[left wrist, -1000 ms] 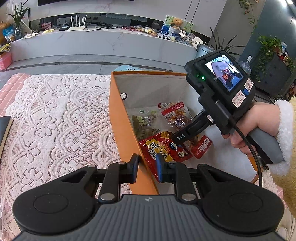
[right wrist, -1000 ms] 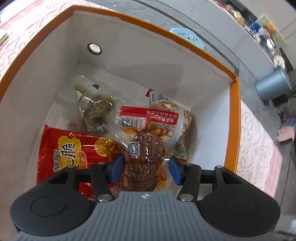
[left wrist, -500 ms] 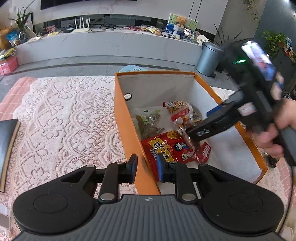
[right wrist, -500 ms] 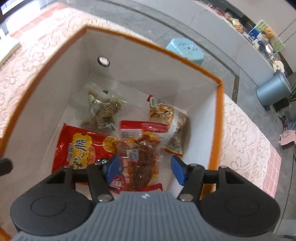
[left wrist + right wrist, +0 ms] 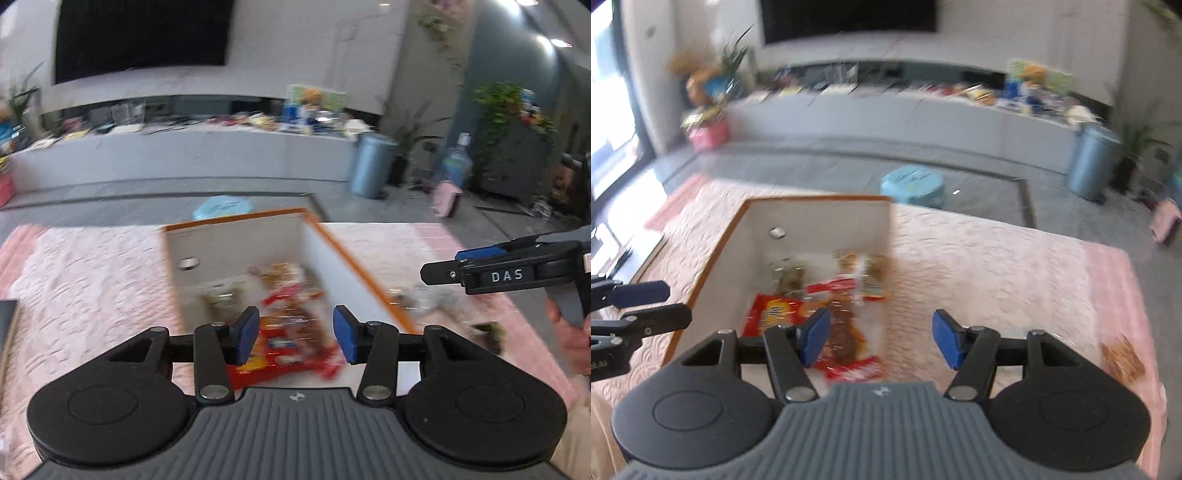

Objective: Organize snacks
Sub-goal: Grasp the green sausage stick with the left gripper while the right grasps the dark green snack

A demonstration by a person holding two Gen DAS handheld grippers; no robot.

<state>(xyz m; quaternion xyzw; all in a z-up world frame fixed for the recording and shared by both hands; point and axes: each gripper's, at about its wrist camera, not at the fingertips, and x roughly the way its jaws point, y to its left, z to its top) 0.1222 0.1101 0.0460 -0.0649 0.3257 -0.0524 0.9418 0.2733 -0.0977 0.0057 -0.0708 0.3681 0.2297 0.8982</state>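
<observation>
Snack packets (image 5: 827,306) heaped inside open orange-rimmed box (image 5: 816,199)

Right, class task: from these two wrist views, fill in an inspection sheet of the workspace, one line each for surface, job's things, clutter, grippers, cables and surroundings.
Surface: pink lace tablecloth covers the table.
Job's things: orange-rimmed white cardboard box holds a red crisp packet, a clear pouch of brown meat and more blurred packets; loose snack packs lie outside, beside the box.
Clutter: dark flat object at the table edge.
Grippers: left gripper has its jaws opening, nothing between them; right gripper open, empty.
Cables: nothing seen.
Surroundings: grey bin, blue stool, long low cabinet, plants.
</observation>
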